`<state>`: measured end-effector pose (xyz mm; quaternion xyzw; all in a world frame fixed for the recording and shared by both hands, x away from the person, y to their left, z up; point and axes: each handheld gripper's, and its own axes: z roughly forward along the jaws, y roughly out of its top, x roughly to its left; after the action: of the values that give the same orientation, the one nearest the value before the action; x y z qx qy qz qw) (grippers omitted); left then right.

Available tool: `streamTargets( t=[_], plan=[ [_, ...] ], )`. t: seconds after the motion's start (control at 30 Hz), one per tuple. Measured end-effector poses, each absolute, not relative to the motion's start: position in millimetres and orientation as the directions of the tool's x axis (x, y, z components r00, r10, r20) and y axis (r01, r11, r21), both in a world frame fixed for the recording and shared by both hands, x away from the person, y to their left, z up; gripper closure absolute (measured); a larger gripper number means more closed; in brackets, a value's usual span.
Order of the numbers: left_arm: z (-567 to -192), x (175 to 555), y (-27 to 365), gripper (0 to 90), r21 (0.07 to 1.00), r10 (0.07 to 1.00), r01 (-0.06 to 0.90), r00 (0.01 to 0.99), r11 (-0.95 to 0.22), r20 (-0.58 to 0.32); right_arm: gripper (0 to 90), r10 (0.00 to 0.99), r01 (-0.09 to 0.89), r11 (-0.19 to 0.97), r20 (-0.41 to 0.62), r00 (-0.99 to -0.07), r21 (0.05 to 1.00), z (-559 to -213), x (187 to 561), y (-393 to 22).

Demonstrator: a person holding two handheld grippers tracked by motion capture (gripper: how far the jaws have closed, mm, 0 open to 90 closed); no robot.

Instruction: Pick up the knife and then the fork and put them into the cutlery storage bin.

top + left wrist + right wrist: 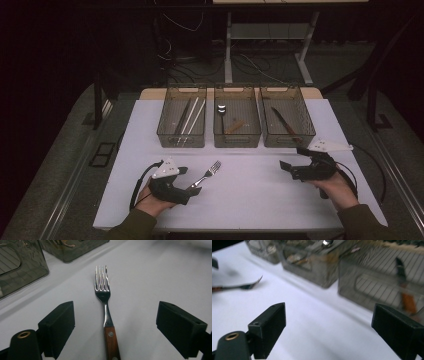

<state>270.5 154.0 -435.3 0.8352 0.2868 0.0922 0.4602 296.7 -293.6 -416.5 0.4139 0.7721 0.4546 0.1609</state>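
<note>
Left gripper (115,332) fingers (58,327) wide, fork (105,305) handle between them, untouched

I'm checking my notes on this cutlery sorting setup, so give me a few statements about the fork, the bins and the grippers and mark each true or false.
1. The fork lies on the white table between the open jaws of the left gripper. True.
2. The fork's handle is black plastic. False: it is brown wood with rivets.
3. Three bins stand in a row at the table's far edge. True.
4. The right gripper holds a knife. False: its jaws are open with nothing between them.
5. The middle bin holds a spoon. True.
</note>
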Motion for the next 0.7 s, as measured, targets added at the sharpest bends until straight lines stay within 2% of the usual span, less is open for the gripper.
streamTargets(
  t=[0.2, 0.4, 0.53, 0.7],
  plan=[
    [-435, 271, 155, 22.2, 0.81, 0.574, 0.413, 0.81, -0.416, -0.118, 12.5, 0.779, 0.51, 0.266, 0.129, -0.613, 0.818, -433, 278, -292],
    [-437, 271, 153, 40.2, 0.779, 0.57, 0.436, 0.812, -0.451, -0.125, 12.5, 0.769, 0.512, 0.287, 0.124, -0.627, 0.81, -440, 266, -291],
    [-439, 275, 150, 53.2, 0.746, 0.602, 0.476, 0.788, -0.465, -0.128, 12.5, 0.769, 0.508, 0.286, 0.122, -0.628, 0.813, -439, 266, -289],
    [-440, 277, 153, 61.7, 0.723, 0.627, 0.523, 0.762, -0.452, -0.159, 12.5, 0.767, 0.506, 0.293, 0.117, -0.631, 0.811, -439, 266, -289]
  ],
)
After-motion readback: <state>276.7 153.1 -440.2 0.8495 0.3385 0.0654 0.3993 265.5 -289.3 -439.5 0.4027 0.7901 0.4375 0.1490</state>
